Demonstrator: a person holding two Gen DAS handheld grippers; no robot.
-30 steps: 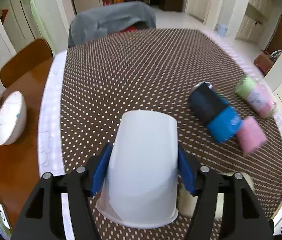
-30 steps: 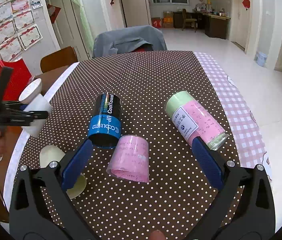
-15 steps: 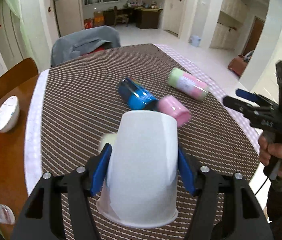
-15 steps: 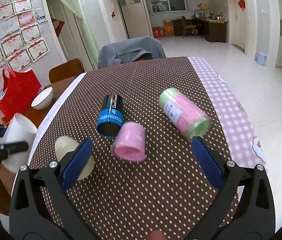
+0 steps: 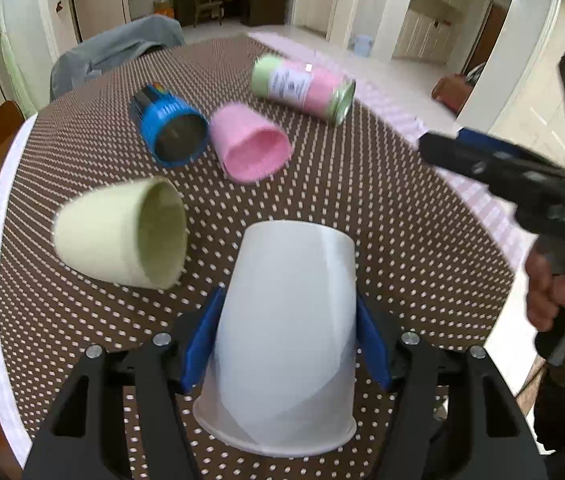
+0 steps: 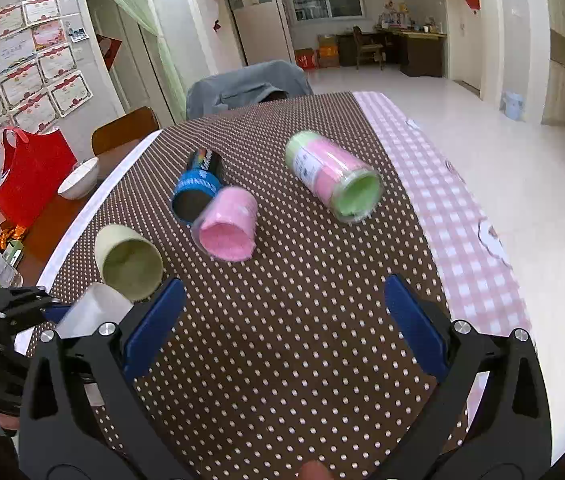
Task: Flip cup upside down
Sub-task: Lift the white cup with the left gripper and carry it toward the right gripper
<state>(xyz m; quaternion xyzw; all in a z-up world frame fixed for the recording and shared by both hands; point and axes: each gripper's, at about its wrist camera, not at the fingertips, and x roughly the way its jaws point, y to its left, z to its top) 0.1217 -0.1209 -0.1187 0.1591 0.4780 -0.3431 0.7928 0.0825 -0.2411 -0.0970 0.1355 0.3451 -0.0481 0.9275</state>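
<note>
My left gripper (image 5: 286, 344) is shut on a white paper cup (image 5: 286, 344), blue pads on its two sides, its rim toward the camera and its base pointing away, held above the near edge of the dotted brown tablecloth (image 5: 362, 200). The same cup shows in the right wrist view (image 6: 90, 314), at the far left. My right gripper (image 6: 282, 320) is open and empty, over the near middle of the table; it shows at the right of the left wrist view (image 5: 522, 172).
A pale yellow cup (image 5: 122, 232), a pink cup (image 5: 250, 144), a blue-and-black can (image 5: 170, 128) and a pink-and-green canister (image 5: 302, 88) lie on their sides. A white bowl (image 6: 78, 178) and a red bag (image 6: 30, 180) are left. A draped chair (image 6: 242, 84) is behind.
My left gripper has swung and lowered with the white cup toward the table's near edge; the lying cups now appear closer. The right gripper has drawn back and risen a little, still open.
</note>
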